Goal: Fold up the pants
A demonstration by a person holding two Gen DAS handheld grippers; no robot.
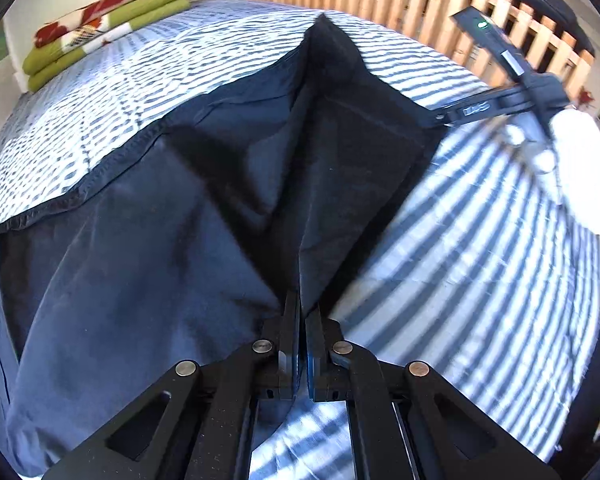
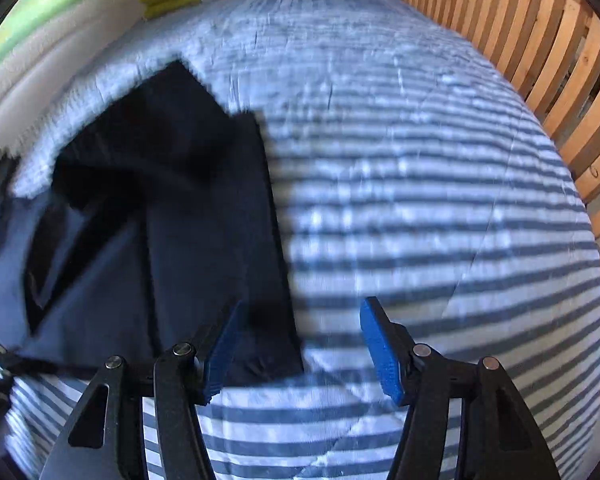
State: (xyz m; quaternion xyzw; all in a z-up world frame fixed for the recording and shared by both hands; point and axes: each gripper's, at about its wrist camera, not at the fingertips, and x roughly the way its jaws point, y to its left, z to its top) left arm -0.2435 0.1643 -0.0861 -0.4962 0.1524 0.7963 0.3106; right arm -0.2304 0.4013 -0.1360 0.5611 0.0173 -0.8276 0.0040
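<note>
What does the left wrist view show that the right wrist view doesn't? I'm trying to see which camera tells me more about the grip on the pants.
Only the left wrist view shows the left gripper shut on a ridge of the dark pants, plus the right gripper seen from outside at the pants' far edge.

Only the right wrist view shows the right gripper's blue pads apart with nothing pressed between them.

Both show the striped bedcover, the folded green blanket and the wooden slats.
</note>
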